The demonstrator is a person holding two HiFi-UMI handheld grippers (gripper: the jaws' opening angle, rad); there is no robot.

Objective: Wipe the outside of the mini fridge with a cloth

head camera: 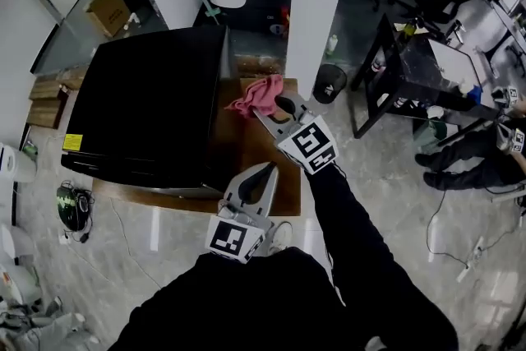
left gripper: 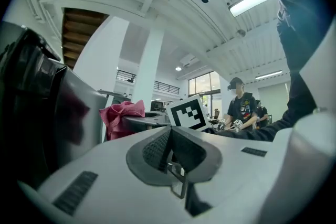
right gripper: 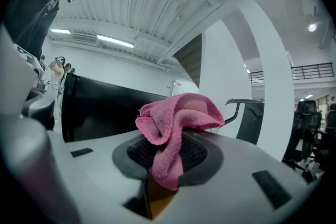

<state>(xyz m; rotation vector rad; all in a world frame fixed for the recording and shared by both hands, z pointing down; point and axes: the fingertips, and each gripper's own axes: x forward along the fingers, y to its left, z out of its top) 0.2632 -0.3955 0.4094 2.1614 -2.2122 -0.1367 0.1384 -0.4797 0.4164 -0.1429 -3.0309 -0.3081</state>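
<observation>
Beside the fridge [head camera: 148, 103], at 3 o'clock of it and very near its right wall, the cloth [head camera: 259, 97] is held up by the right gripper [head camera: 271, 108]. The jaws are clamped on the cloth. One fold is pinched between them, and the rest is bunched up in a pink lump above the tips. Whether the cloth is touching the wall cannot be told for sure.

The left gripper [head camera: 267, 170] is held lower, at 6 o'clock of the cloth, over the table [head camera: 164, 198] on which the fridge stands. Its jaws are shut together and nothing is held between them. No part of it is seen touching the fridge.

The step in hand is judged to be the wiping of the right wall, or the bringing of the cloth up to it. No marks can be seen on the black top, so how much has been wiped cannot be told.

For the next move, the cloth would need to be pressed against the wall and dragged along it, toward 12 o'clock or 6 o'clock. The grip should be kept tight so the cloth is not pulled out. The hard tips should be kept off the wall, with only the soft lump rubbed on it. The top, the front and the other sides would be wiped after that.
</observation>
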